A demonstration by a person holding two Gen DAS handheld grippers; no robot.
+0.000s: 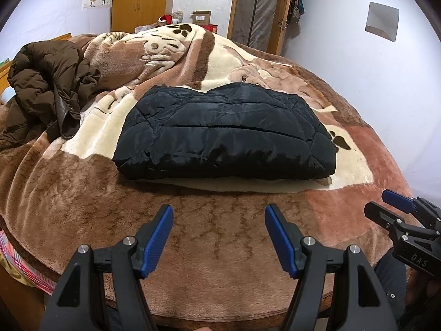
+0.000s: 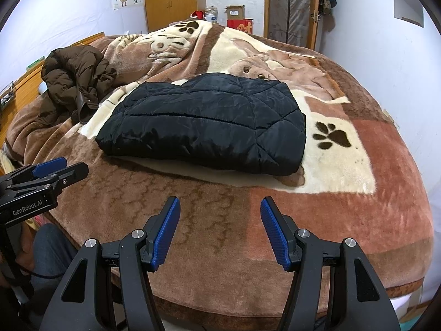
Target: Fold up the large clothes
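A black quilted jacket (image 1: pixel 223 132) (image 2: pixel 209 124) lies folded into a compact rectangle in the middle of the bed. A brown puffer coat (image 1: pixel 49 82) (image 2: pixel 77 80) sits crumpled in a heap at the far left. My left gripper (image 1: pixel 219 215) hovers open over the near edge of the blanket, short of the black jacket, nothing between its blue pads. My right gripper (image 2: pixel 220 207) is likewise open and empty, just to the right of the left one. Each gripper shows at the edge of the other's view: the right gripper (image 1: pixel 386 204) and the left gripper (image 2: pixel 64 167).
A plush brown and cream blanket (image 1: pixel 220 262) with paw prints covers the bed. Behind stand a wooden wardrobe (image 1: pixel 140 0), a door (image 1: pixel 259 8) and cardboard boxes (image 2: pixel 235 13). White walls lie left and right. A person's jeans-clad leg (image 2: pixel 49 245) is at the bed's near edge.
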